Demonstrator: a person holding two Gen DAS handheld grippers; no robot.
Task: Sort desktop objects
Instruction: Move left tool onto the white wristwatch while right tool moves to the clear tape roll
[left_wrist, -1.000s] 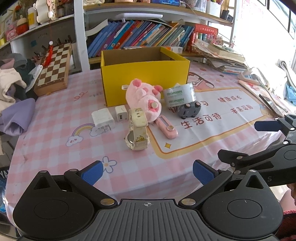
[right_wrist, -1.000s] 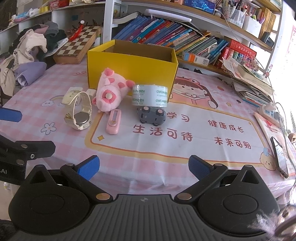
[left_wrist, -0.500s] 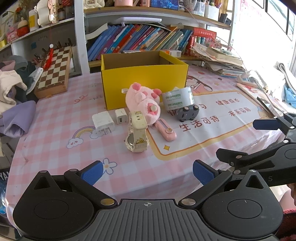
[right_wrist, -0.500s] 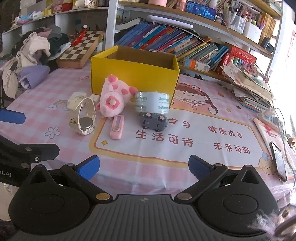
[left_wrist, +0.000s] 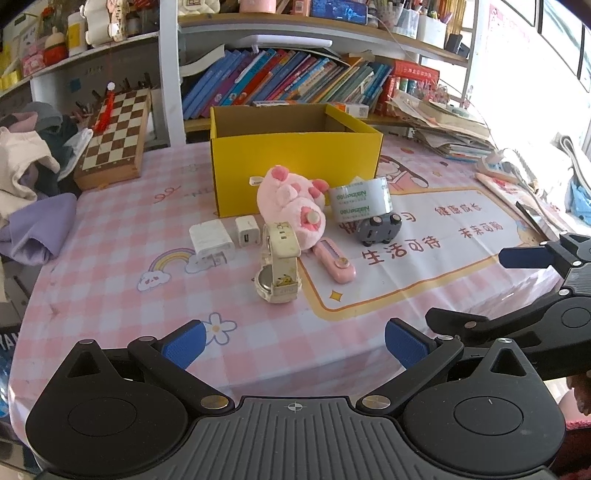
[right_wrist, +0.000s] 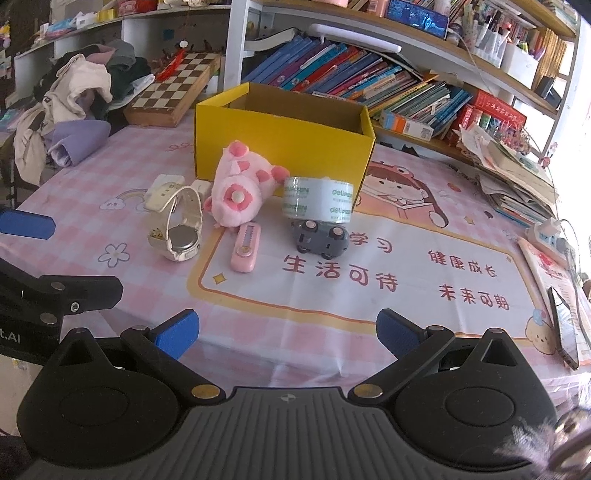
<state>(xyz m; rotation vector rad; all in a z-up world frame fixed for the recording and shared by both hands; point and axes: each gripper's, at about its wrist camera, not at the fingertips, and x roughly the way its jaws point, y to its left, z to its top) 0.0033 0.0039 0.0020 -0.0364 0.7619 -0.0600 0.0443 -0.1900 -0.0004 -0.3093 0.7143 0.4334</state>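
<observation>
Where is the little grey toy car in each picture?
Left wrist view: the grey toy car sits right of centre, just below the tape roll.
Right wrist view: the car sits near the centre.
Shared landmark: the yellow box behind it.

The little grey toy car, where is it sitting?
In both views the grey toy car sits mid-table, just in front of the tape roll, right of the pink cutter.
</observation>
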